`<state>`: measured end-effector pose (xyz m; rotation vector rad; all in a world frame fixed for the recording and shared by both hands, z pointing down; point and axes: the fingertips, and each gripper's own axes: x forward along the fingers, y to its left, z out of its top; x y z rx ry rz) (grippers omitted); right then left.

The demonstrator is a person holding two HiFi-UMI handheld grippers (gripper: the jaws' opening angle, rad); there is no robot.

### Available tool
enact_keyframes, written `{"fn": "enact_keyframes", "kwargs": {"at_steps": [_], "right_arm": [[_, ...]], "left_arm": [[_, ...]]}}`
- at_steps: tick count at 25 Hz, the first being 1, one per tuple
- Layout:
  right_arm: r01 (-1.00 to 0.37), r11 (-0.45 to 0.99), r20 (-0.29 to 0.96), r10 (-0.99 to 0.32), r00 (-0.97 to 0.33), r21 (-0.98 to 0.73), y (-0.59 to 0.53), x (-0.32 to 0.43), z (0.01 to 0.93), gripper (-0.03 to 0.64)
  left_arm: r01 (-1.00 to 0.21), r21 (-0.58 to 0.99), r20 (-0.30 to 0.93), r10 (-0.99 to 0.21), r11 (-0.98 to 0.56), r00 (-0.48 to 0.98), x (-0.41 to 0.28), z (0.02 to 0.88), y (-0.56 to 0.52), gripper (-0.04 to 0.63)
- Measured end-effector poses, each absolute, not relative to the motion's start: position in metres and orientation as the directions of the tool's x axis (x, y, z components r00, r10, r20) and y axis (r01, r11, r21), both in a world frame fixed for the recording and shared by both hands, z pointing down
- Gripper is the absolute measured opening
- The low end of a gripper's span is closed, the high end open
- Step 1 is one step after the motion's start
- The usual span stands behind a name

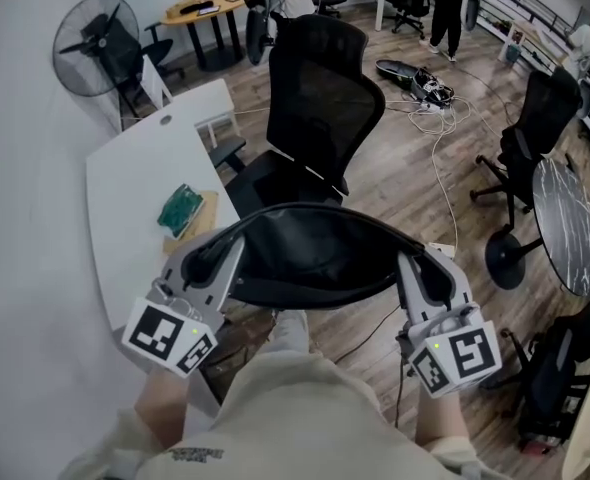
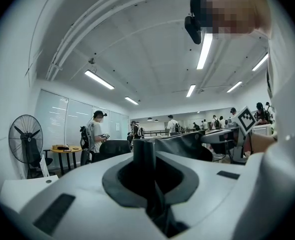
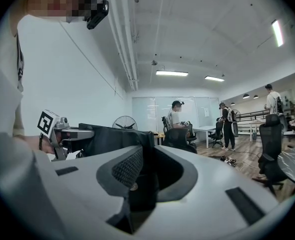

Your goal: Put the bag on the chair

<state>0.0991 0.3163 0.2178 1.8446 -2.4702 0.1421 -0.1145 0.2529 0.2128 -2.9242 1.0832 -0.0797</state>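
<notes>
**Bag up between both claws, chair seat not yet reached**

I have the black bag (image 1: 305, 253) slung in the air between my two claws, right in front of me. My left claw (image 1: 227, 255) is pinched nearly flat on a thin fold of the bag's rim at the 9 o'clock end. My right claw (image 1: 407, 265) is clamped on a thicker bunch of the fabric at the 3 o'clock end. The bag's mouth gapes open between them, and it touches nothing else that I can see.

The black mesh office chair (image 1: 320, 108) stands at 12 o'clock beyond the bag, its seat turned toward me and partly hidden behind the bag's far rim. By my reckoning I am in the carry step: lifted, but not yet placed. The next move calls for taking both claws forward together toward 12 o'clock, keeping the bag level, lowering it until its bottom rests on the seat, and only then letting go on both sides.

A white worktop (image 1: 135, 198) lies at 9 o'clock with a green item (image 1: 182, 208) on it.

As for writing, I see only the black-and-white square markers on my claws' cubes. The print on my shirt is too small to read.
</notes>
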Motion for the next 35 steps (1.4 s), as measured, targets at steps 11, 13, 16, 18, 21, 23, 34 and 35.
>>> {"fn": "enact_keyframes", "kwargs": {"at_steps": [11,13,16,18,21,23,34,35], "right_arm": [[-0.963,0.269,0.108,-0.957,-0.269,-0.016,0.245,0.110,0.221,0.086],[-0.961,0.275,0.108,-0.955,-0.275,-0.018,0.227,0.112,0.220,0.086],[-0.960,0.279,0.104,-0.954,-0.280,-0.018,0.194,0.115,0.215,0.086],[-0.959,0.282,0.101,-0.954,-0.282,-0.012,0.170,0.116,0.209,0.086],[-0.958,0.288,0.100,-0.953,-0.287,-0.001,0.132,0.116,0.199,0.086],[-0.956,0.293,0.097,-0.952,-0.291,0.006,0.106,0.115,0.193,0.086],[-0.950,0.312,0.093,-0.946,-0.311,0.001,-0.049,0.095,0.198,0.086],[-0.950,0.311,0.096,-0.946,-0.309,0.003,-0.063,0.094,0.201,0.086]], "left_arm": [[-0.645,-0.017,0.009,-0.645,-0.764,0.764,-0.105,0.222,0.185,0.043],[-0.649,-0.018,0.005,-0.649,-0.761,0.761,-0.104,0.221,0.167,0.043],[-0.651,-0.021,-0.009,-0.651,-0.759,0.759,-0.102,0.215,0.137,0.043],[-0.656,-0.020,-0.018,-0.656,-0.754,0.755,-0.101,0.210,0.113,0.043],[-0.666,-0.020,-0.031,-0.665,-0.746,0.746,-0.101,0.201,0.076,0.043],[-0.670,-0.022,-0.037,-0.669,-0.742,0.742,-0.103,0.196,0.051,0.043],[-0.690,-0.053,-0.034,-0.689,-0.722,0.723,-0.123,0.194,-0.098,0.043],[-0.692,-0.058,-0.034,-0.691,-0.720,0.722,-0.124,0.195,-0.111,0.043]]}}
